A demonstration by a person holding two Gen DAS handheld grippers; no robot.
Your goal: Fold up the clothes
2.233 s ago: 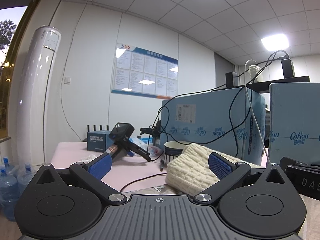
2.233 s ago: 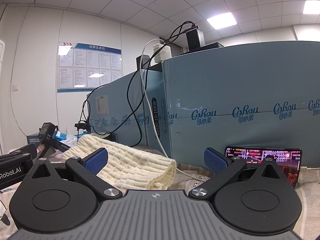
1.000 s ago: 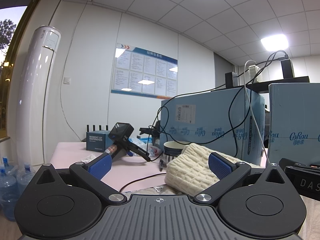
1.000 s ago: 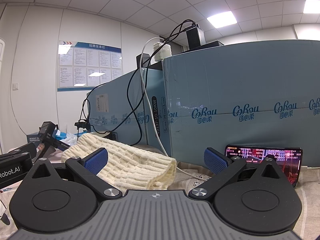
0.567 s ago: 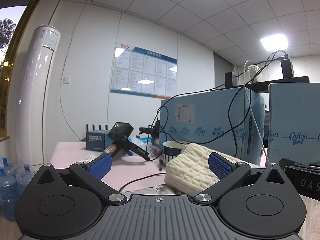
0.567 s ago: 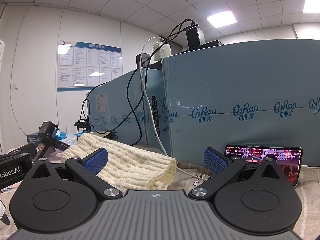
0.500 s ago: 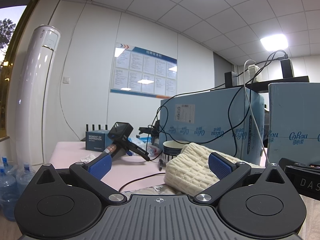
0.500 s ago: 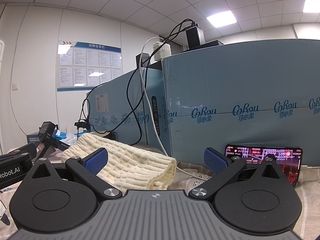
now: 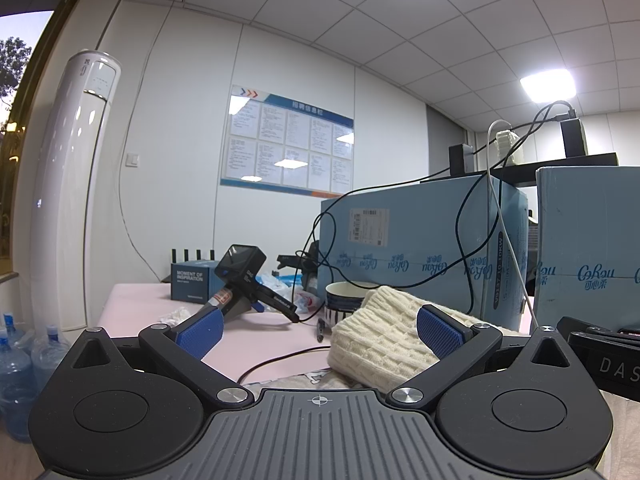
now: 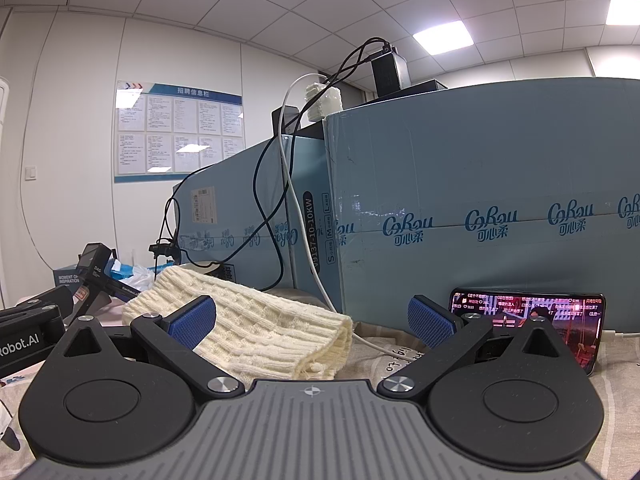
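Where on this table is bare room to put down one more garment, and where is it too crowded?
The pink tabletop between the small blue box and the cream knit garment looks free, crossed only by a black cable. The strip between the garment and the phone is narrow, with a white cable. Around the striped bowl it is crowded.

Black claw [image 9: 319,328], blue ribbed pads [image 9: 439,331]

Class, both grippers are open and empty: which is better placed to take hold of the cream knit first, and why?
Probably the right gripper: the knit's open hem lies between its fingers. In the left gripper's view the knit sits off towards one finger.
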